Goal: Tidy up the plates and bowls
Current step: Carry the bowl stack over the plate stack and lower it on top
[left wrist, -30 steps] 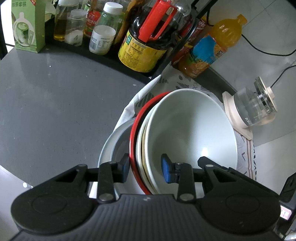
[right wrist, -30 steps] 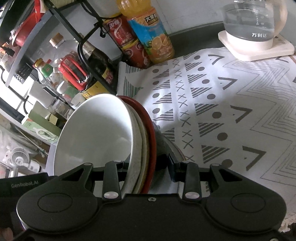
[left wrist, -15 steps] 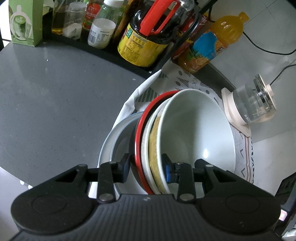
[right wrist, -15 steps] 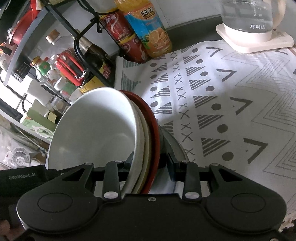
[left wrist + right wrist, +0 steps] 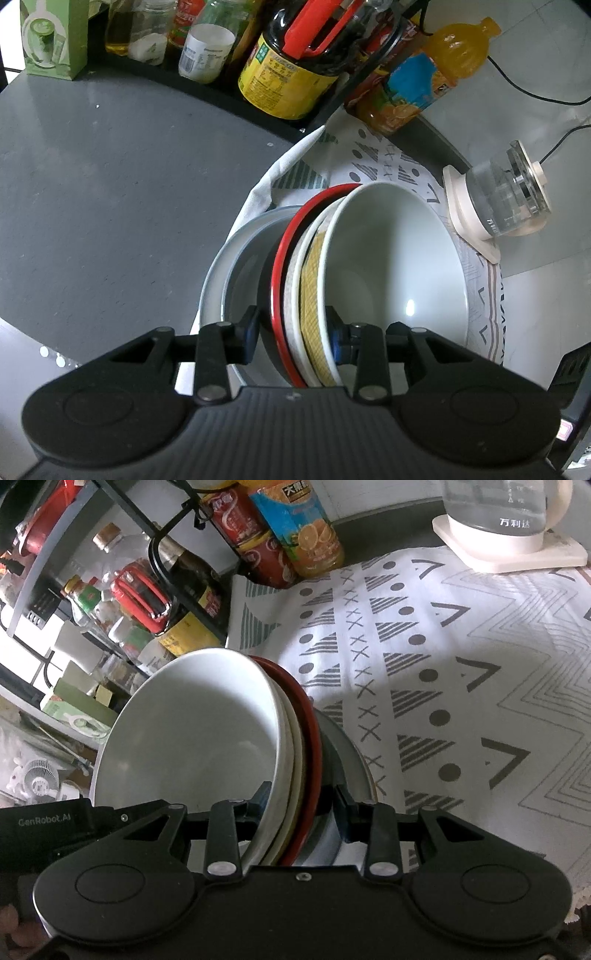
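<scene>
Left gripper (image 5: 293, 334): matte black body, ribbed top panel, two round embossed discs flanking it, silver rivets on linkage arms, small centre screw, blue fingertip pads (image 5: 336, 341).

Right gripper (image 5: 301, 806): black glossy body, same discs, silver rivets, dark blue pads; beside it, black casing marked "GenRobot.AI".

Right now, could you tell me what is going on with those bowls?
Both grippers grip one nested stack of bowls. The left gripper and the right gripper each have their jaws closed over the rims of the white bowl, a beige one and the red-rimmed bowl. The stack is tilted inside a grey bowl on the patterned cloth.
</scene>
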`<action>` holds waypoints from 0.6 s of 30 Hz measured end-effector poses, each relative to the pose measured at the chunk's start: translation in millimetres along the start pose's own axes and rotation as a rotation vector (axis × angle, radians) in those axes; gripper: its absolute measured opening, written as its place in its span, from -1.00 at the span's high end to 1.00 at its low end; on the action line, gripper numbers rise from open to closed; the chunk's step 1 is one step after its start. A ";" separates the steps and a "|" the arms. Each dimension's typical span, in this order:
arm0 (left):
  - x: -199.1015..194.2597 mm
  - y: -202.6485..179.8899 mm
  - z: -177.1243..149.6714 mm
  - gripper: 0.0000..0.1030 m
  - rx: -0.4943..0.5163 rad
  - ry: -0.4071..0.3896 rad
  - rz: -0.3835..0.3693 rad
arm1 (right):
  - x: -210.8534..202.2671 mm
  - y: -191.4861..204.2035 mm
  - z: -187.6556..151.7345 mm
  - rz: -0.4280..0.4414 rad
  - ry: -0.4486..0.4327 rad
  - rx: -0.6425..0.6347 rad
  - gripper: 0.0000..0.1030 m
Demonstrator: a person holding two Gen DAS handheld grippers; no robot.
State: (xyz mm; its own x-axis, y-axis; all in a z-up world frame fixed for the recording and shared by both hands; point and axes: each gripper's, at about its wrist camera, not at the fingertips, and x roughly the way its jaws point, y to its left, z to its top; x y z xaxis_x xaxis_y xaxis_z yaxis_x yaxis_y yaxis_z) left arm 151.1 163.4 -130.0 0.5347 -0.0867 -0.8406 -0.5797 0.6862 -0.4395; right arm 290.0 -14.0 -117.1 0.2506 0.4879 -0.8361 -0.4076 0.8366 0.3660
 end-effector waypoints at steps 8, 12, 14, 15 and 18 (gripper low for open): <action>1.2 0.3 1.5 0.33 0.019 0.012 0.010 | -0.2 2.3 -2.5 0.010 0.029 -0.005 0.26; 5.2 -0.5 4.7 0.33 0.035 0.037 0.021 | -0.5 3.4 -3.6 0.013 0.024 -0.010 0.24; 7.2 0.2 6.3 0.34 0.038 0.050 0.023 | -0.6 3.2 -3.6 0.013 0.025 -0.005 0.23; 8.4 0.0 6.6 0.34 0.043 0.056 0.026 | -0.6 3.4 -3.5 0.012 0.025 -0.001 0.22; 9.3 -1.0 5.6 0.33 0.052 0.058 0.029 | -0.2 3.9 -3.9 0.012 0.022 0.004 0.22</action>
State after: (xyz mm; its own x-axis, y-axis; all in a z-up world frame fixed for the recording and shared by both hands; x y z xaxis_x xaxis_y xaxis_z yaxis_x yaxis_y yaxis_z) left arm 160.1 165.9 -135.6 0.4804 -0.1071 -0.8705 -0.5608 0.7257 -0.3987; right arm 285.0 -11.9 -117.1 0.2267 0.4927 -0.8401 -0.4068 0.8316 0.3780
